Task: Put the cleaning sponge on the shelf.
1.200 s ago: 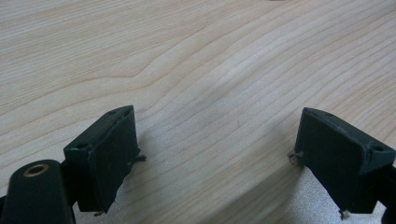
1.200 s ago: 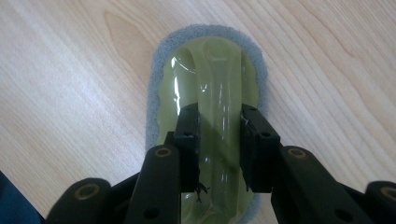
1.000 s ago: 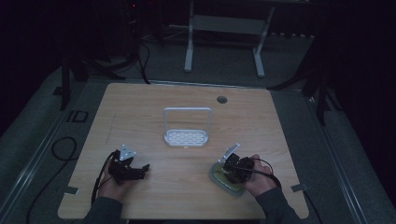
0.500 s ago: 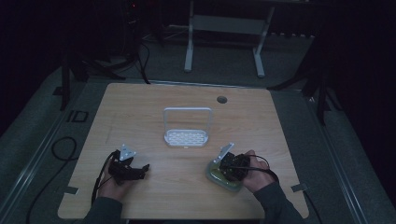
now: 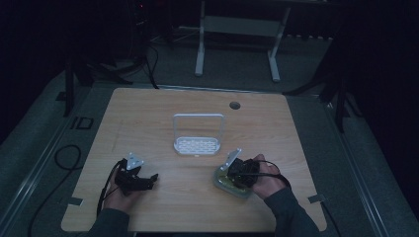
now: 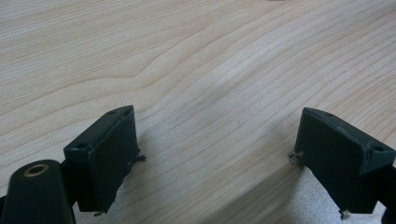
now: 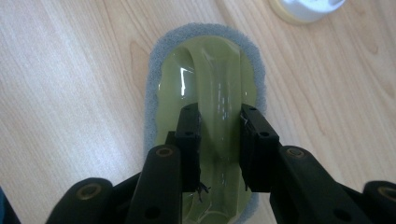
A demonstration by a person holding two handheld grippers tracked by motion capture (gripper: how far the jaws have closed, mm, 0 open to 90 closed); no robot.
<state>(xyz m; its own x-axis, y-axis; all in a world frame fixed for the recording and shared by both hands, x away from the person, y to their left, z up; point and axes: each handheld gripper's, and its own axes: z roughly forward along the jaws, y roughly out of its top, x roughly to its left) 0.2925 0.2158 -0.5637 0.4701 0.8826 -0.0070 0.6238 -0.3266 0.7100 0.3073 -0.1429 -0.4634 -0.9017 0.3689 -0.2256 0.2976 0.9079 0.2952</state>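
The room was dim, its far side almost black. A light wooden table (image 5: 163,113) with rounded corners stood on a grey floor (image 5: 385,163), and a round cable hole (image 5: 234,105) sat near the table's far edge. Beyond it stood a pale metal frame (image 5: 237,37) on 2 legs. Dark stands (image 5: 69,84) flanked the table, and a black cable (image 5: 62,158) looped across the floor at the left.

Scrubber (image 7: 205,70) near end hidden behind right gripper (image 7: 219,135) arms | white object (image 7: 306,8) cut off at top edge, kind unclear | left gripper (image 6: 215,154) jaws cropped at bottom edge | rack (image 5: 197,143) detail too small to tell
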